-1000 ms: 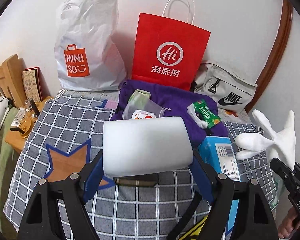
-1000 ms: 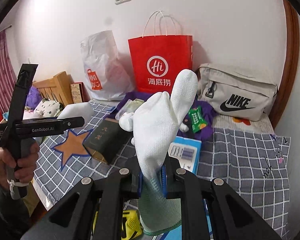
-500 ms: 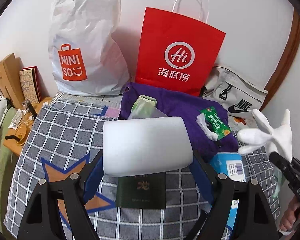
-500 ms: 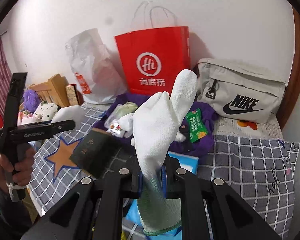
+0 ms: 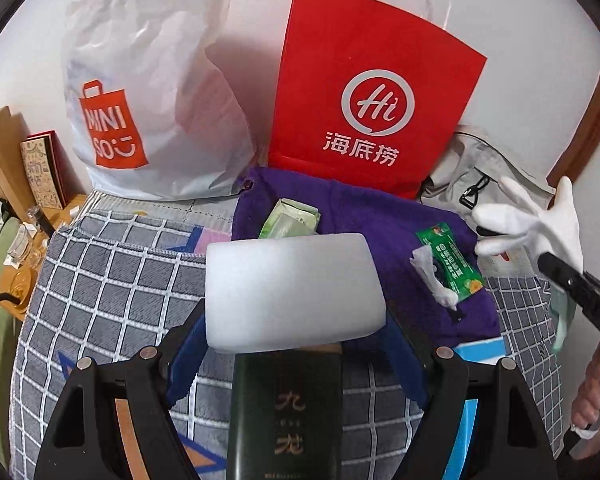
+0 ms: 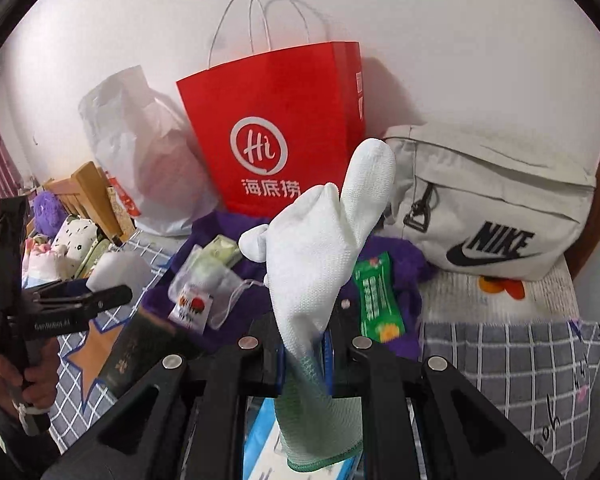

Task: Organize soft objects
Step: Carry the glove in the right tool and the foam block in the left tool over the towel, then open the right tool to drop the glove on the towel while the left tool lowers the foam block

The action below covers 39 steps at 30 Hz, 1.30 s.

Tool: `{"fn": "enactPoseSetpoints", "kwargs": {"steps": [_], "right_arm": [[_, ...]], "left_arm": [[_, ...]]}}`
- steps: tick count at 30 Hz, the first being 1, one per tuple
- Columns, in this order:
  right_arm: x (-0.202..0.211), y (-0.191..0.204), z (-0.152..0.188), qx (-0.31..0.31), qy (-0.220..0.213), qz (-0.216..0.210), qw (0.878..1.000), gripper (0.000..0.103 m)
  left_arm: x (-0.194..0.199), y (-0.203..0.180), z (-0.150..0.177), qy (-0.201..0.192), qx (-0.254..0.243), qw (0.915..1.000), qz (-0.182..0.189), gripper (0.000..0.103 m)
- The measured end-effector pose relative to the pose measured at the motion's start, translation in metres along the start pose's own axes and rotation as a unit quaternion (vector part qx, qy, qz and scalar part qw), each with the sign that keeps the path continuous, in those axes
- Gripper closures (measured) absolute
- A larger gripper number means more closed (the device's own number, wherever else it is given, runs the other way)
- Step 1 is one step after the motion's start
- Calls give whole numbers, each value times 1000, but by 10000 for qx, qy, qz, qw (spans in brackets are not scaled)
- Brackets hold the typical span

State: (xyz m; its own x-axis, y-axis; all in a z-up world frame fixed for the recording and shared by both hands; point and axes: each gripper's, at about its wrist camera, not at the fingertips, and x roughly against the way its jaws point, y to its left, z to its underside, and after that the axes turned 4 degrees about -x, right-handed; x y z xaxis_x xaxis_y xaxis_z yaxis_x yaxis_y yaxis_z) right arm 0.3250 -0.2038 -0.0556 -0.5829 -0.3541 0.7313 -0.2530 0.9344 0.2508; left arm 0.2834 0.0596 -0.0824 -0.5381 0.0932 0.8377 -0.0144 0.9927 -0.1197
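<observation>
**Inspector:** What are you holding on the left?

**Operator:** My left gripper (image 5: 294, 336) is clamping a white foam block (image 5: 294, 292) between its blue pads (image 5: 186, 350), spread wide to take the block's full width. I am holding it in the air above the grey checked blanket (image 5: 112, 276). A dark green box with gold characters (image 5: 288, 412) is lying on the blanket directly beneath it.

**Inspector:** And the right?

**Operator:** My right gripper (image 6: 305, 354) is closed down narrow on a white knitted glove (image 6: 320, 248), pinching it just above its green cuff. The glove is standing upright out of the gripper, fingers pointing up, clear of the bed.

**Inspector:** What is lying ahead of you?

**Operator:** A purple cloth (image 5: 384, 224) is spread on the bed beyond the foam block. I am seeing a green sachet (image 6: 378, 300) on it, a crumpled white tissue (image 5: 436, 276) just beside that, and a clear drawstring pouch (image 6: 204, 284) nearer the left side.

**Inspector:** And behind those?

**Operator:** A red Haidilao paper bag (image 6: 276, 128) is standing against the wall, a white Miniso plastic bag (image 5: 140, 92) to its left, a beige Nike bag (image 6: 496, 200) to its right. Part of a blue box (image 5: 480, 348) is showing at the cloth's near edge.
</observation>
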Motion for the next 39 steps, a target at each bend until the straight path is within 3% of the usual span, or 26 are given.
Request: {"fn": "enactPoseSetpoints", "kwargs": {"steps": [8, 15, 24, 28, 39], "right_arm": [[-32, -2, -21, -78, 8, -175, 9998, 89], [-72, -22, -10, -233, 465, -87, 9986, 89], [-97, -33, -5, -242, 731, -90, 9970, 89], [-111, -37, -2, -255, 917, -112, 9954, 89], [-139, -38, 7, -333, 1241, -203, 9915, 86]], "left_arm": [[-19, -2, -16, 86, -40, 10000, -21, 23], [-49, -10, -27, 181, -161, 9997, 59, 23], [-88, -31, -43, 309, -365, 9988, 114, 23], [-103, -35, -45, 308, -492, 9983, -6, 22], [-124, -28, -46, 476, -323, 9980, 253, 21]]}}
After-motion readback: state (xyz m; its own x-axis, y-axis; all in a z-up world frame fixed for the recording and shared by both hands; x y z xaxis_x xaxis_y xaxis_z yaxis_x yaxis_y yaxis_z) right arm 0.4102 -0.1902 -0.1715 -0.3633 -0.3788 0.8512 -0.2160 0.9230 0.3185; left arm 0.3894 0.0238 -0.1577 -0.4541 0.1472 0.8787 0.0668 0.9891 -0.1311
